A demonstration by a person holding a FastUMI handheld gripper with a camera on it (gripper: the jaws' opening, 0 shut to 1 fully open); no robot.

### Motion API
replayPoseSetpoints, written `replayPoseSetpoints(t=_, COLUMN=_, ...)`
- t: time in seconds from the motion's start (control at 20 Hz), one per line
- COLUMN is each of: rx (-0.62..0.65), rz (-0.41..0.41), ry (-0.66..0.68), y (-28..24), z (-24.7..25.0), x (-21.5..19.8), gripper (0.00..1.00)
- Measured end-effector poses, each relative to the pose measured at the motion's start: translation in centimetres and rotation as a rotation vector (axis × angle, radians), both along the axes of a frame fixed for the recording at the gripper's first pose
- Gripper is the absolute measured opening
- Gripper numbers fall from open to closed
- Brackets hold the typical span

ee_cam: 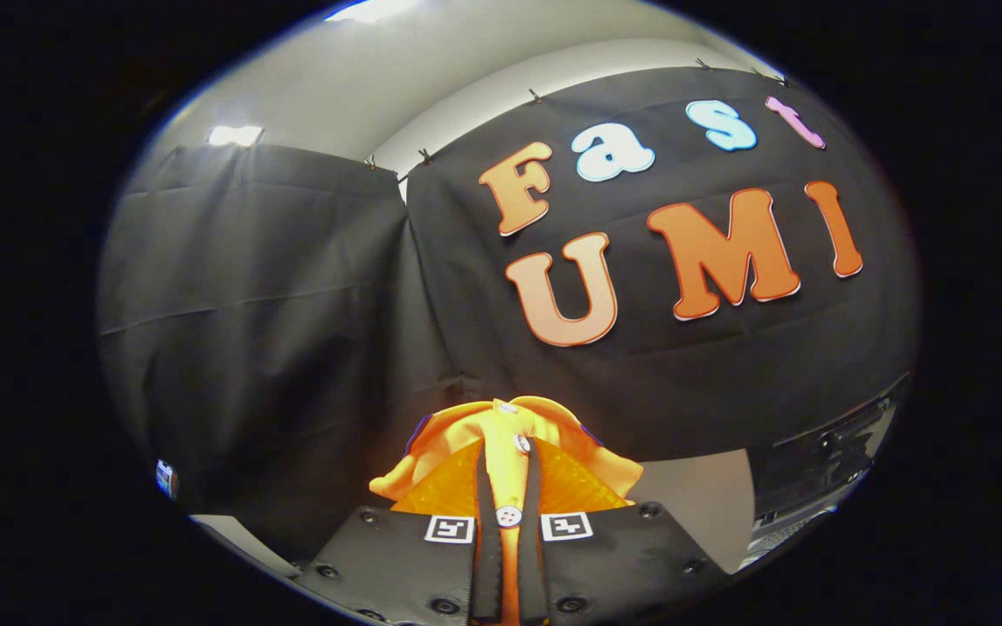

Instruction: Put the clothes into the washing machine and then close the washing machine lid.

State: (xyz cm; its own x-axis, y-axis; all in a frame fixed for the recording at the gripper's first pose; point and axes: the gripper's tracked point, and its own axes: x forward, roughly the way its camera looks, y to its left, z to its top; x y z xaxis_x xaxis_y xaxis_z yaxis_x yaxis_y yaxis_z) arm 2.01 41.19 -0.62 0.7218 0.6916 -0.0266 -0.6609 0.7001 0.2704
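The gripper point(508, 487) is tilted upward, aimed at the black cloth wall point(249, 330) of the booth. An orange shirt point(501, 435) with white buttons is clamped between the jaws, which are nearly closed on its button strip. The collar is bunched just ahead of the fingertips. A dark appliance point(823, 469) is seen low beyond, to the right.

Black cloth walls point(249, 287), white ceiling point(431, 69), ceiling lights point(236, 135).
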Motion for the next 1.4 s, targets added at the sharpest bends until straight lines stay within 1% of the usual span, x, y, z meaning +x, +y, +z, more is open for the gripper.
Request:
replayPoseSetpoints(t=0.15, rx=0.019, rz=-0.034, ry=-0.015, y=-3.9, z=1.7, x=1.0, gripper=0.14)
replayPoseSetpoints(t=0.4, rx=0.025, rz=-0.135, ry=-0.05, y=-11.6, z=3.9, x=3.8, gripper=0.14)
replayPoseSetpoints(t=0.65, rx=0.018, rz=-0.243, ry=-0.055, y=-19.4, z=4.0, x=6.1, gripper=0.14)
replayPoseSetpoints(t=0.85, rx=-0.002, rz=-0.302, ry=-0.053, y=-25.1, z=3.3, x=7.4, gripper=0.14)
replayPoseSetpoints(t=0.95, rx=-0.02, rz=-0.323, ry=-0.045, y=-27.5, z=2.6, x=8.2, gripper=0.14)
replayPoseSetpoints(t=1.15, rx=-0.054, rz=-0.337, ry=-0.023, y=-31.2, z=0.1, x=9.8, gripper=0.14)
replayPoseSetpoints(t=1.4, rx=-0.106, rz=-0.33, ry=0.021, y=-34.3, z=-4.1, x=11.8, gripper=0.14)
